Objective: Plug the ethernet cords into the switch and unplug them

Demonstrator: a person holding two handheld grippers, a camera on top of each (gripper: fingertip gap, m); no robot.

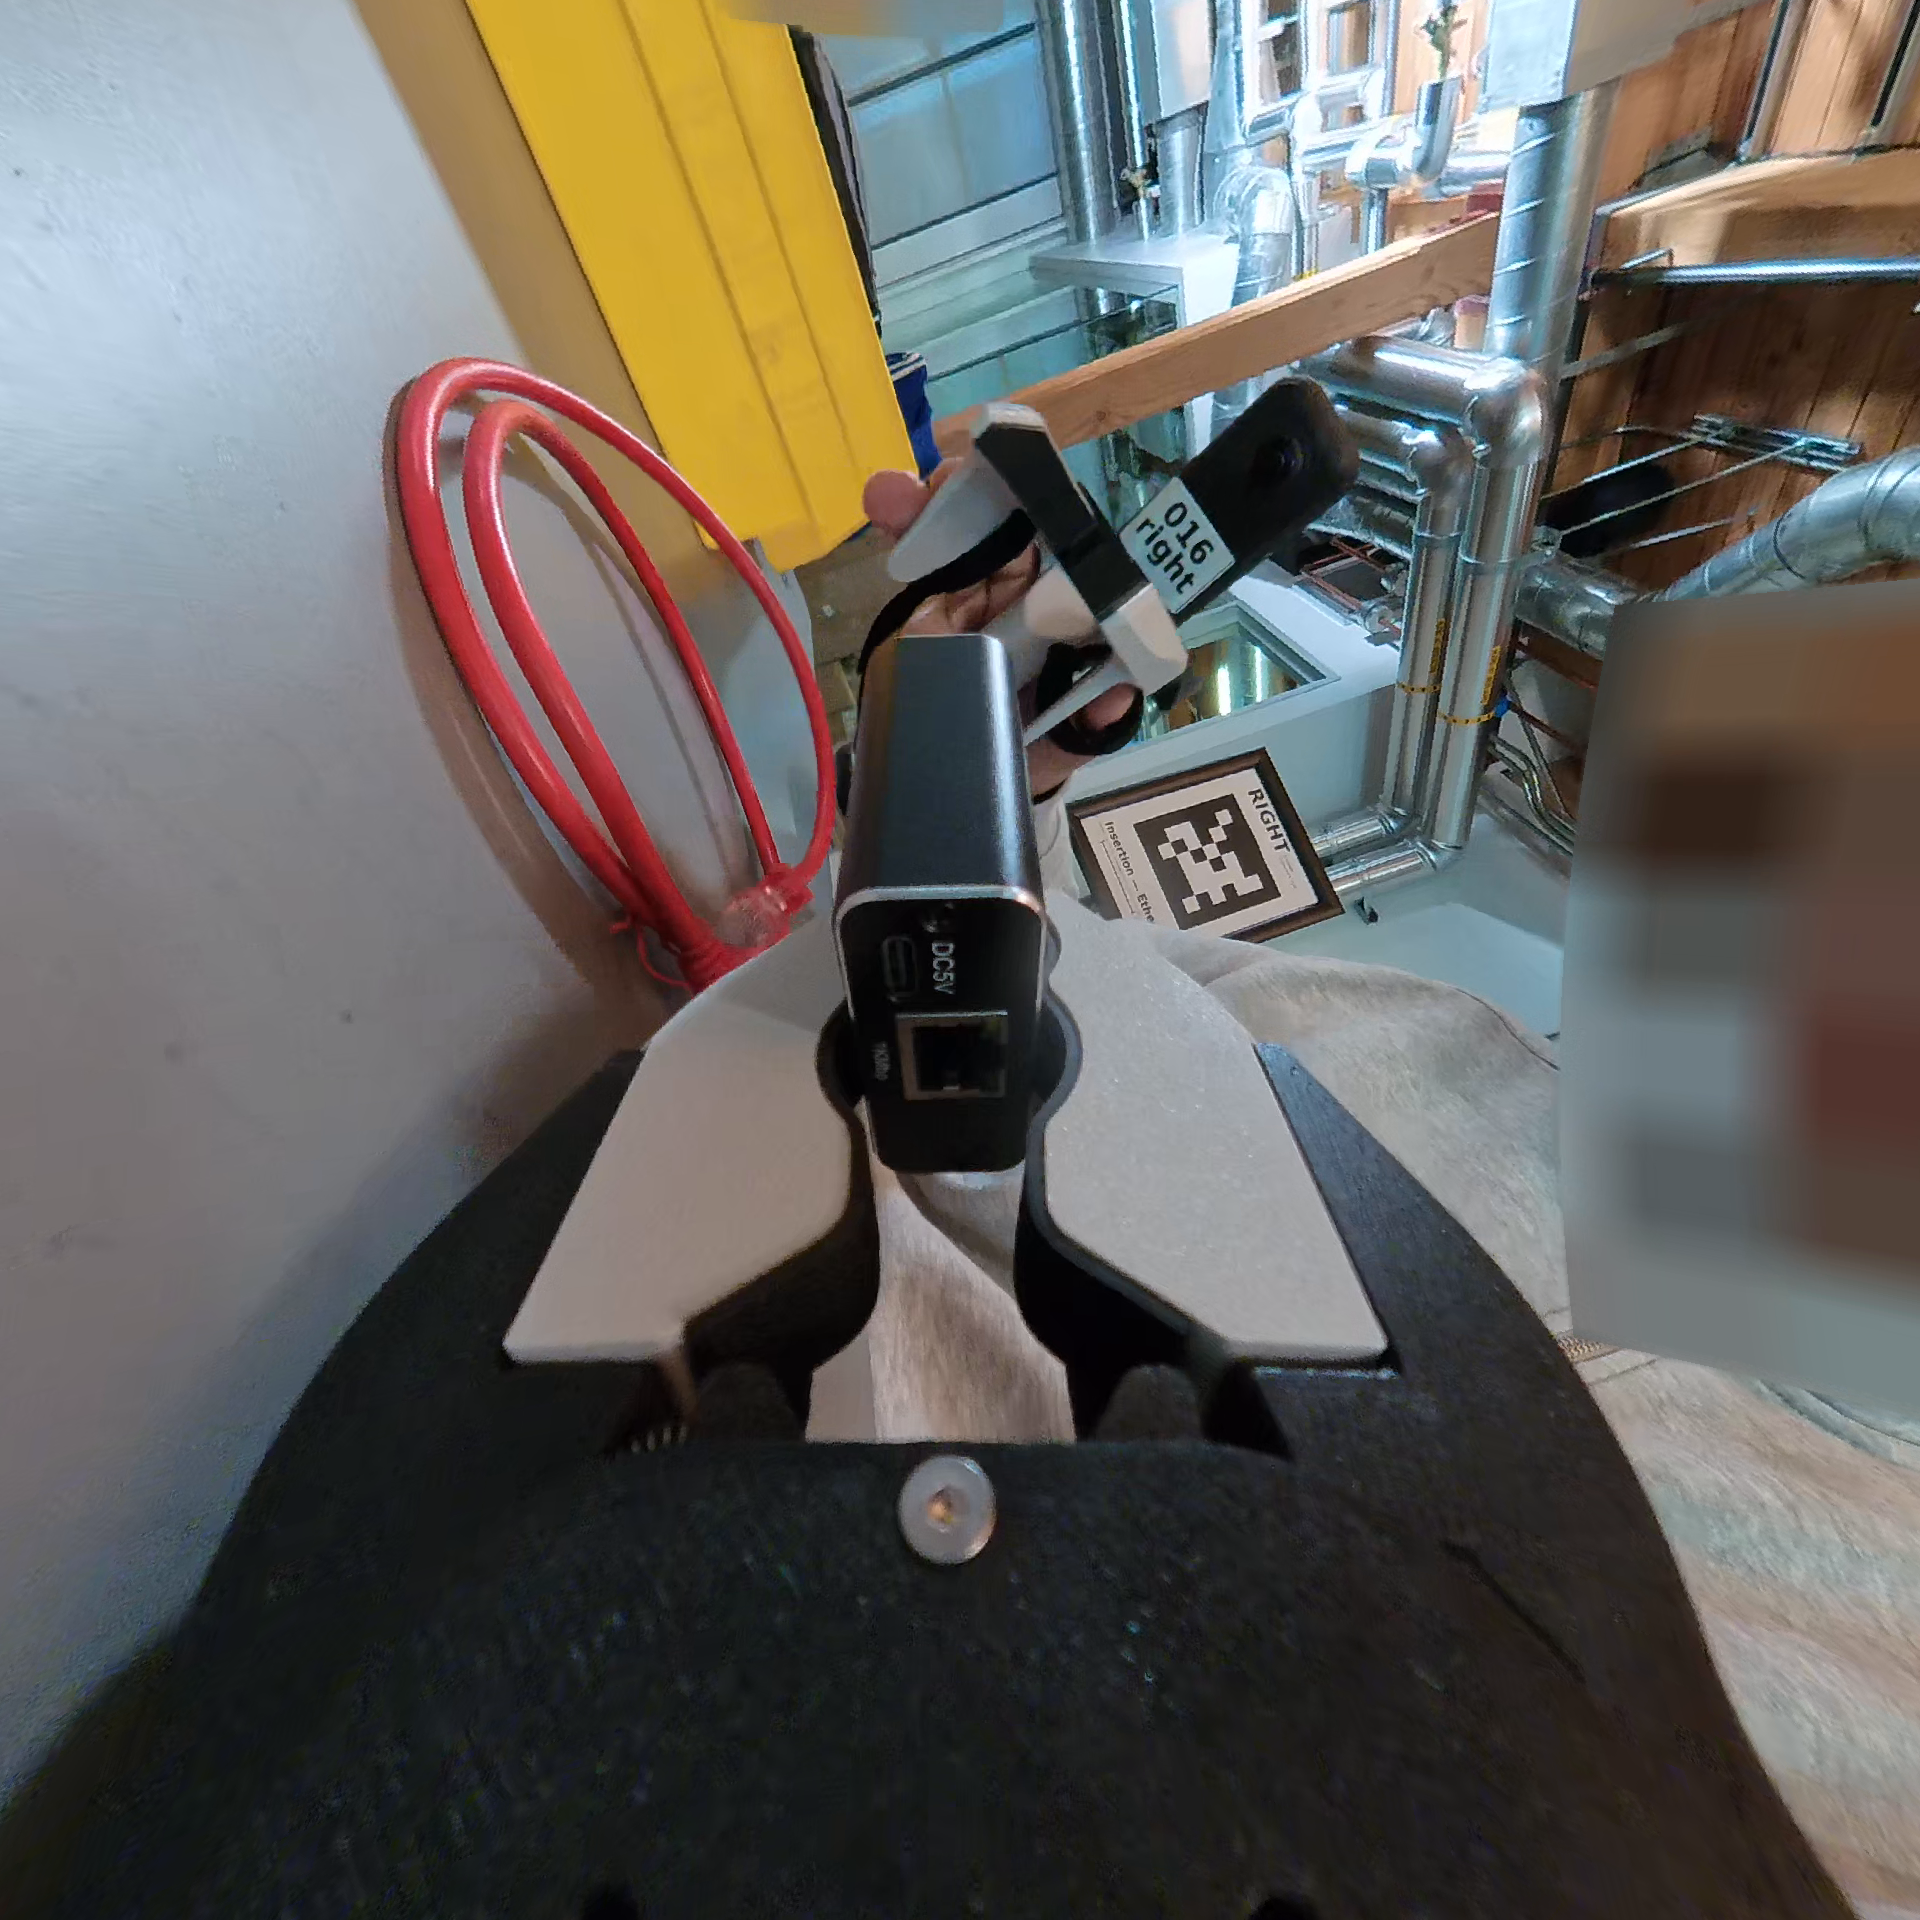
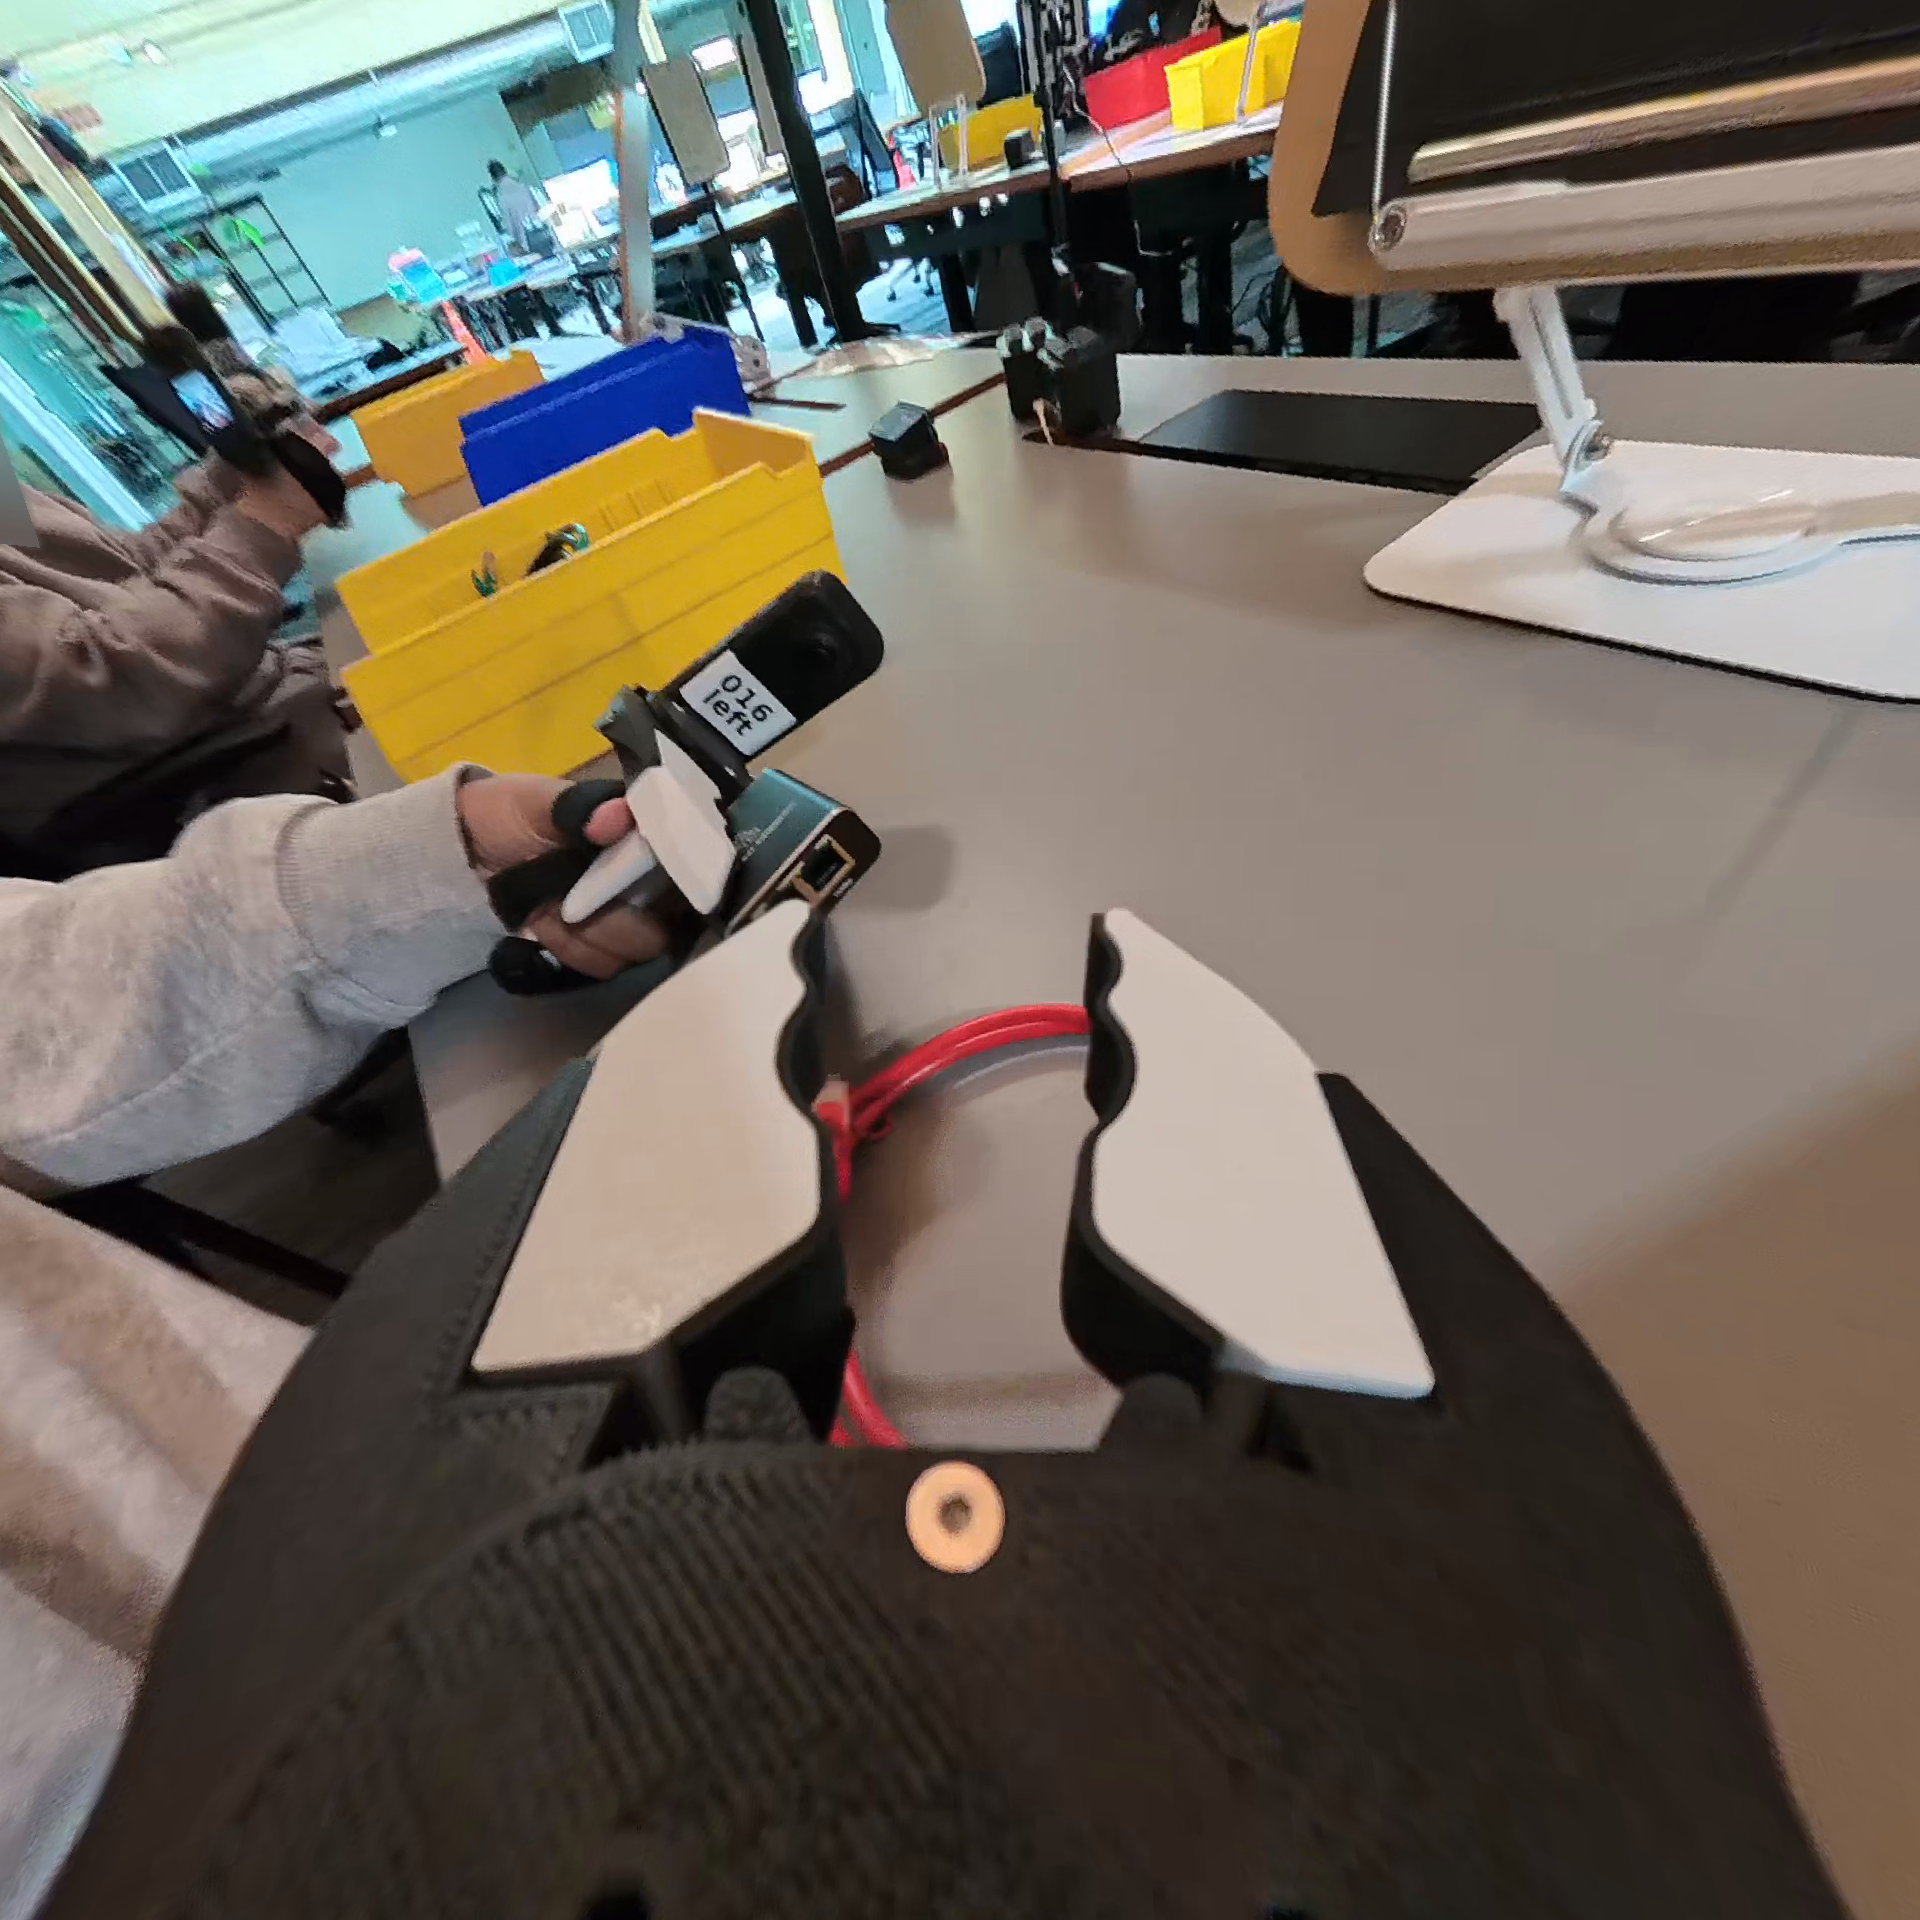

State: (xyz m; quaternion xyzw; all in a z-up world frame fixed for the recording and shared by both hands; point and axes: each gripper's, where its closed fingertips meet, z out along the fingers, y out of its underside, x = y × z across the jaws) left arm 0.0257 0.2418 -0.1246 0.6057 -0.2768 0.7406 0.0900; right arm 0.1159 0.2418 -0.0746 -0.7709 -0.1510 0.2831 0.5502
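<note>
We have the left claw [image 1: 940, 1070] clamped on the black switch [image 1: 935, 831], held clear above the grey bench [image 2: 1299, 810], long axis along the fingers, one port facing the wrist camera. Our right claw [image 2: 951, 1039] gapes wide, empty, over the coiled red ethernet cord [image 2: 966, 1034] lying flat. Yellow bins [image 2: 582, 623] sit beyond; open bench to the right.

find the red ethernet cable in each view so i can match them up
Left wrist view: the red ethernet cable lies coiled left of centre, beside the switch held in the left hand-held gripper.
Right wrist view: its coil shows low, between the open fingers of the right hand-held gripper.
Shared landmark: the yellow bin.
</note>
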